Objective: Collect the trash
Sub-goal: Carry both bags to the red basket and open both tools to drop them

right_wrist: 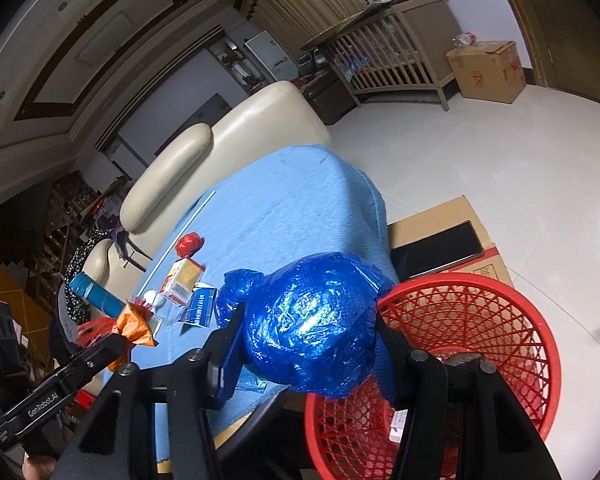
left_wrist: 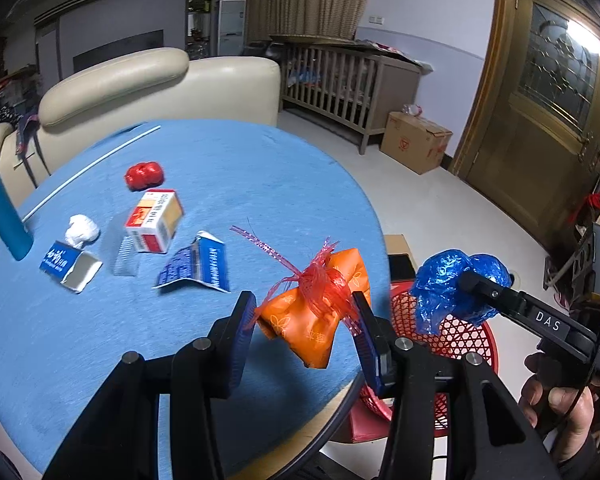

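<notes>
My left gripper (left_wrist: 304,302) is shut on an orange packet (left_wrist: 316,332) tied with red mesh ribbon, held above the near edge of the blue-clothed round table (left_wrist: 240,160). To its right, my right gripper (right_wrist: 308,320) is shut on a crumpled blue plastic bag (right_wrist: 312,332), which hangs beside the rim of the red mesh basket (right_wrist: 480,320) standing off the table's edge. The right wrist view shows the left gripper (right_wrist: 114,340) with the orange packet (right_wrist: 134,322) at lower left. In the left wrist view, the blue plastic bag (left_wrist: 448,284) hangs over the red basket (left_wrist: 460,338).
On the cloth lie a red crumpled wrapper (left_wrist: 144,176), a red-and-white box (left_wrist: 154,220), a white tissue wad (left_wrist: 83,230), a torn blue box (left_wrist: 70,264), a flattened blue carton (left_wrist: 198,266), a teal bottle (left_wrist: 2,208) and a white rod (left_wrist: 88,172). A cream sofa (left_wrist: 140,80) stands behind.
</notes>
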A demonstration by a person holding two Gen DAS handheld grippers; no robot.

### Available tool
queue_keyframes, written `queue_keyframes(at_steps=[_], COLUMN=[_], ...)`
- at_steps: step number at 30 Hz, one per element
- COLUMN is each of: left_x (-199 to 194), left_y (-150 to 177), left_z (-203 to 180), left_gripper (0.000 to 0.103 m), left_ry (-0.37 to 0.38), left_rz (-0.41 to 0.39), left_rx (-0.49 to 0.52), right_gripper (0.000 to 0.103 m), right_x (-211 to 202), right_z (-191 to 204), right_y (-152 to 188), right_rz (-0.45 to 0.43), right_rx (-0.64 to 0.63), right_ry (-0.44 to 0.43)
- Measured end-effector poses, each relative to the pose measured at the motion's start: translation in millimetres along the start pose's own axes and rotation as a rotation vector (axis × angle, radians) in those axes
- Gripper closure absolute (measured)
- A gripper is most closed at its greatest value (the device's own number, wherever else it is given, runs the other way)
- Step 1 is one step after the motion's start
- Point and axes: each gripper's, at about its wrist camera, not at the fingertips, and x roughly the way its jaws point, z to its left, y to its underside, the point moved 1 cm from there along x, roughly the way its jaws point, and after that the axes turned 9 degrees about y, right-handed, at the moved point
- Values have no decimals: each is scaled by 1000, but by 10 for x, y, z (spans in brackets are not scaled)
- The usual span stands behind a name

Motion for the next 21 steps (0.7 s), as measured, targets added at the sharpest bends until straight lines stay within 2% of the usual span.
queue_keyframes(at_steps=[21], left_x=[429], left_y=[-8], left_z=[-634], left_gripper=[54], left_ry=[71], left_rz=[72], left_rx=[115], right_gripper=[45], right_x=[-66], right_z=[-532], right_y=[27], right_rz=[-4], right_rx=[81], right_ry=[65])
